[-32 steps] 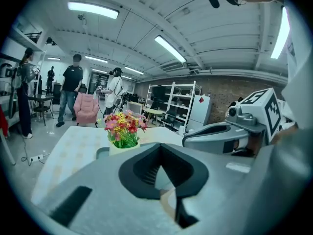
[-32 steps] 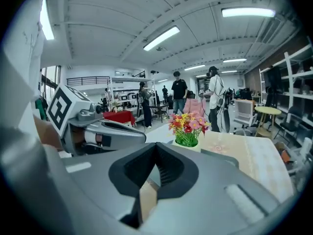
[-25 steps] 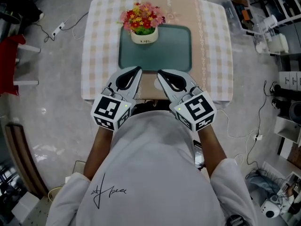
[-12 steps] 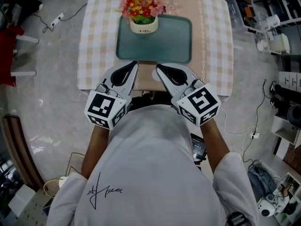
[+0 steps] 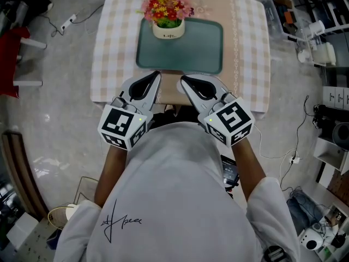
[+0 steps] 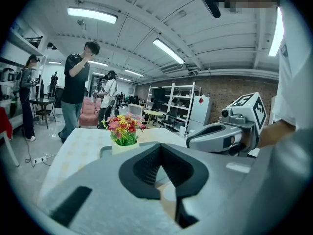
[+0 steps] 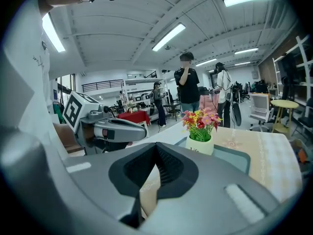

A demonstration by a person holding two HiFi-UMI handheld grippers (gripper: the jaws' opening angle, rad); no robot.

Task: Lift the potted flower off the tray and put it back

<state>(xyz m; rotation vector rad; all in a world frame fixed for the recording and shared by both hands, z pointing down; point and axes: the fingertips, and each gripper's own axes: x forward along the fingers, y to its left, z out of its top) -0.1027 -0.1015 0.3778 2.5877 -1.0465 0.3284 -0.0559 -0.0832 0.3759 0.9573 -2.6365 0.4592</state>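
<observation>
Potted flower (image 5: 167, 16) (on tray (image 5: 202, 51)) well beyond left gripper (image 5: 156, 77), right gripper (image 5: 184, 80)

**Setting:** open-plan lab or workshop floor.

**Evidence:**
- Exposed ceiling with long strip lights (image 6: 92, 14).
- Brick back wall (image 6: 230, 89).
- White open shelving rack (image 6: 168, 101).
- Polished grey floor (image 5: 54, 124) with a power strip (image 5: 69, 21) and loose cables.
- White devices (image 5: 322, 51) crowded along one side.
- Office chair (image 7: 259, 104) and a red-covered table (image 7: 133, 116).
- Several people standing about, one person (image 6: 76, 82) close by.
- Checked-cloth worktop (image 5: 106, 53) standing free on the open floor.
</observation>
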